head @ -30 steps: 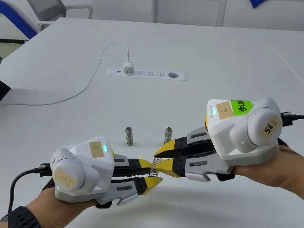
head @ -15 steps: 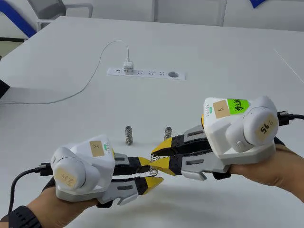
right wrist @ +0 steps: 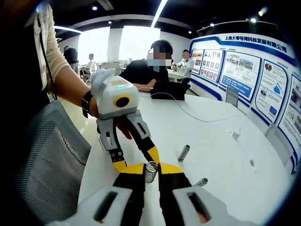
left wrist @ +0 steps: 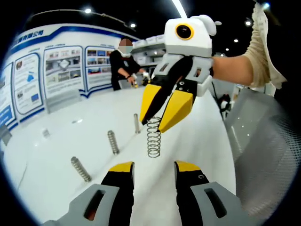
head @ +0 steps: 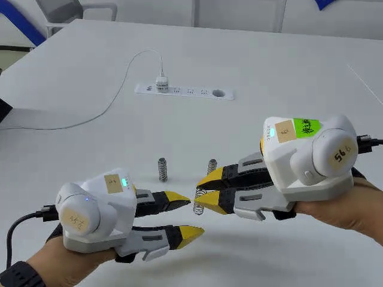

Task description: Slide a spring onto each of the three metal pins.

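- Right tongs (head: pixel 197 196) pinch the third spring (left wrist: pixel 154 137) by its top, upright over the table (head: pixel 269 78); left tongs (head: pixel 195 215) spread — empty.
- First spring (head: pixel 162 170) and second spring (head: pixel 212 167) appear already seated on pins; the third pin (left wrist: pixel 136 123) looks bare — one to go.

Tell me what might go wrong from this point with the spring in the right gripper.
1. The right gripper pinches the spring only by its upper coils, so it may bend or flick out sideways.
2. The left gripper is open and off the spring, so nothing steadies the lower end.
3. The two standing springs are close behind, and a swinging jaw could topple them.
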